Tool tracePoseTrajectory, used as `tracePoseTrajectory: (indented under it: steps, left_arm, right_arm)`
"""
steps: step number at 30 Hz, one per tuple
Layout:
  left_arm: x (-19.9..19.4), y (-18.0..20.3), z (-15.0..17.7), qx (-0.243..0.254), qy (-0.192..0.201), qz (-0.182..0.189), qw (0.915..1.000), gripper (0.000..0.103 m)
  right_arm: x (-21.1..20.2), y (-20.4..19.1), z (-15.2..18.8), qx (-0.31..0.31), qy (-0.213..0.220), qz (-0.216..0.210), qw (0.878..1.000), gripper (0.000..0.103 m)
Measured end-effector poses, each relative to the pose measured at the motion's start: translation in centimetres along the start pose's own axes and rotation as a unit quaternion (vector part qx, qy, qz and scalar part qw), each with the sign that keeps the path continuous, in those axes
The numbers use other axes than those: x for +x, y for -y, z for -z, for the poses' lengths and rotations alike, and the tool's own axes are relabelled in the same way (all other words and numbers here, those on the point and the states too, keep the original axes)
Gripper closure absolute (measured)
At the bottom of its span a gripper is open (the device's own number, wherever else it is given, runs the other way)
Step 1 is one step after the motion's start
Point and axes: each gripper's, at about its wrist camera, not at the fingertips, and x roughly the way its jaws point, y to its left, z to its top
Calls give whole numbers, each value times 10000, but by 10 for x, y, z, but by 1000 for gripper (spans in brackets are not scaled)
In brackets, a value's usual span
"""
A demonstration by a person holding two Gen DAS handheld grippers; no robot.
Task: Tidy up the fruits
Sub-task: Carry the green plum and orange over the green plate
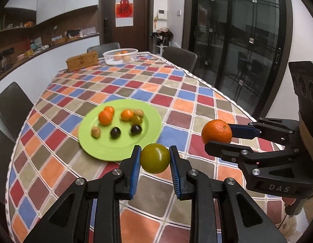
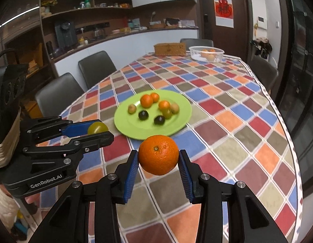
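Green fruit (image 1: 155, 158): smooth, glossy skin.
Orange (image 2: 158, 154): dimpled, matt peel.
Left gripper (image 1: 155, 158): black matt plastic, ribbed blue pads (image 1: 136, 170), bright metal screws.
Right gripper (image 2: 158, 158): same finish.
Plate (image 1: 107, 151): smooth lime plastic, slight sheen.
Tablecloth (image 1: 176, 93): checked, slight sheen.
Basket (image 2: 197, 55): white plastic mesh.
Box (image 1: 82, 62): woven wicker.

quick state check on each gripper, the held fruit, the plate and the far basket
left gripper: shut on green fruit, held above the table
right gripper: shut on orange, held above the table
green plate: flat on the tablecloth, holding eight small fruits
white basket: upright at the far end, oranges inside
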Motion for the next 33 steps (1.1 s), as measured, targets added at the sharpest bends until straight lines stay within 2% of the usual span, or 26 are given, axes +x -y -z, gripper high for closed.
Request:
tracePoseTrajectory:
  steps: [10,18,23,29,33]
  left_arm:
    - [-1,-32,-18,-166,296,-298,9990,75]
    - [22,-66,-30,-474,313,-412,9975,75]
    - [40,-81,-36,-640,207,-367,9971,75]
    - [69,-102,-41,-909,9,-212,9956,75]
    - [89,-112,-41,-978,-163,-247,9948,75]
  right_arm:
    - [20,-17,-32,-248,150,-191,9994,62]
    - [48,-20,-56,-374,165,-241,9989,62]
    - [70,-16,-73,-382,107,-291,9988,62]
    - [105,-7,-87,-285,-144,-415,9986,62]
    - [127,-3,-91,-210,-332,-394,9985,62]
